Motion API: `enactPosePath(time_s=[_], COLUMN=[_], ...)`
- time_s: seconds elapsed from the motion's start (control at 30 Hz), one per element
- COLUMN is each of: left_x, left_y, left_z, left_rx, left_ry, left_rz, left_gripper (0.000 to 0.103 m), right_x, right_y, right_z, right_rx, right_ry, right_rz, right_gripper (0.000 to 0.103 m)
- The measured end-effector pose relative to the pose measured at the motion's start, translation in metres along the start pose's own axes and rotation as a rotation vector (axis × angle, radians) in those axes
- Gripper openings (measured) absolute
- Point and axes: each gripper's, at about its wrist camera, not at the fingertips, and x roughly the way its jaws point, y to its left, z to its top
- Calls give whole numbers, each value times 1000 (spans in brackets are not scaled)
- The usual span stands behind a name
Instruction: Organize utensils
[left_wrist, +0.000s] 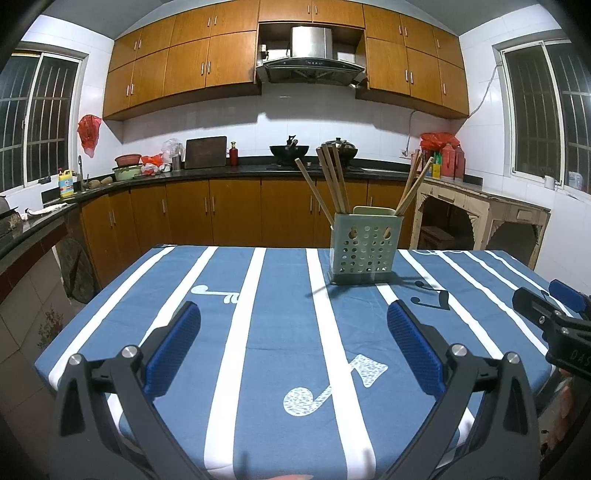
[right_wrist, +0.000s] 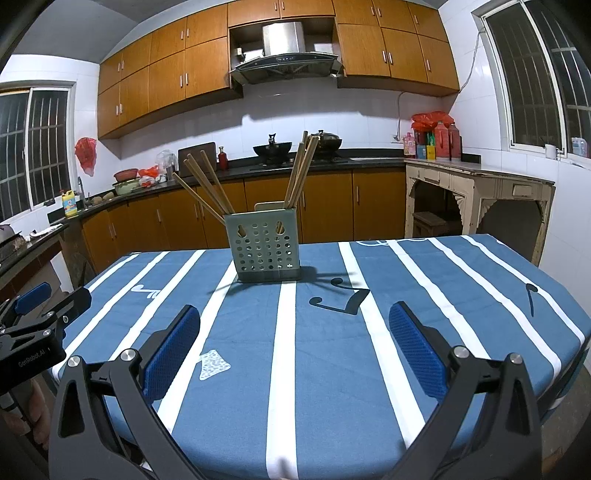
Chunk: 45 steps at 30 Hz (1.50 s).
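both grippers, left gripper (left_wrist: 293, 323) and right gripper (right_wrist: 294, 323), hang wide open and empty over the striped tablecloth (left_wrist: 280, 332). chopsticks (left_wrist: 334, 181) lean loosely in the perforated holder (left_wrist: 364, 245) ahead; a clumsy reach might tip it.

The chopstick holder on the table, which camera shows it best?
The right wrist view: the chopstick holder stands near the middle of the picture, with both bunches of chopsticks spread clear against the cabinets. The left wrist view shows the same holder whole too, but further off to the right.
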Motion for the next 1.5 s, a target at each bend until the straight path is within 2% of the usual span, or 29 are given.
enactPosePath(time_s=[1.5], left_x=[0], left_y=[-3], left_z=[-1], left_rx=[4], left_ry=[5], left_rz=[-4], left_gripper=[99], right_x=[0], right_y=[-1], right_z=[2], right_rx=[6], right_ry=[2], right_rz=[2], right_gripper=[101])
